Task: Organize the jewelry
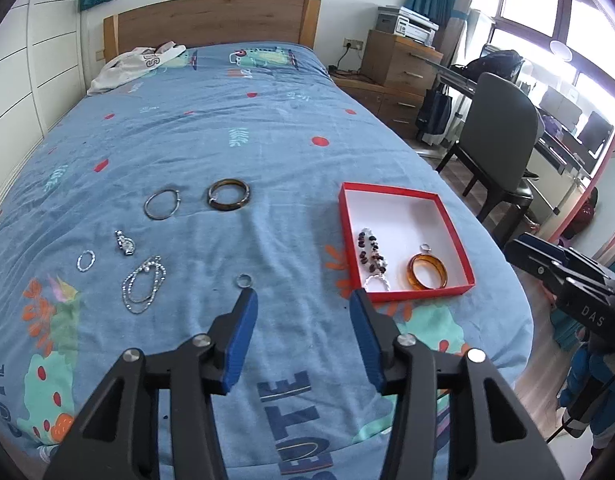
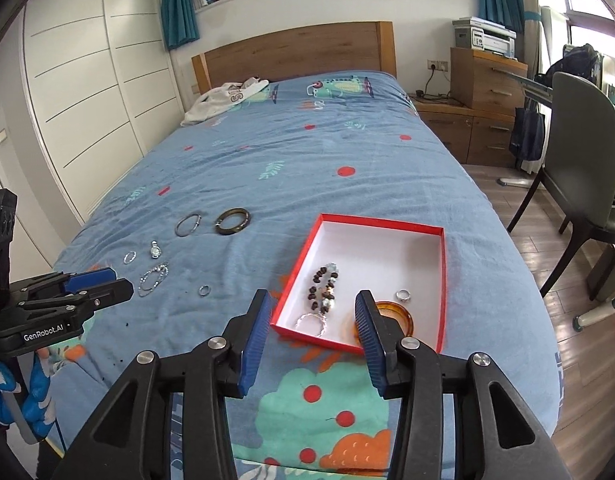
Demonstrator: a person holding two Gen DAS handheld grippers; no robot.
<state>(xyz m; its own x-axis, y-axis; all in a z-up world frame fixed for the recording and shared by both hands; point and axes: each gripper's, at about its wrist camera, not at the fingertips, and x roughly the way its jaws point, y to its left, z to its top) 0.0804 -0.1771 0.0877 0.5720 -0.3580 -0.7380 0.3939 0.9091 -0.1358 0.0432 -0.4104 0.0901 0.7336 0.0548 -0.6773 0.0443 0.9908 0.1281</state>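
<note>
Two pairs of tongs hang over our blue bed (image 1: 267, 128), both spread with nothing between the pads: the left tongs (image 1: 303, 312) and the right tongs (image 2: 313, 308). Our red box (image 1: 346, 216), white inside, sits on the bed's right side. In it lie a beaded bracelet (image 1: 372, 251) of dark brown and pale beads, an amber bangle (image 1: 427, 272), glossy and see-through, a small silver ring (image 1: 425, 246) just beside the bangle, and a twisted silver hoop (image 1: 377, 282) at the near wall. Left of the box, loose on the cover, we see a thin silver bangle (image 1: 162, 204), a dark brown bangle (image 1: 229, 194), a small watch (image 1: 124, 243), a sparkly ring (image 1: 86, 260), a silver chain (image 1: 143, 284) and a plain ring (image 1: 244, 280).
</note>
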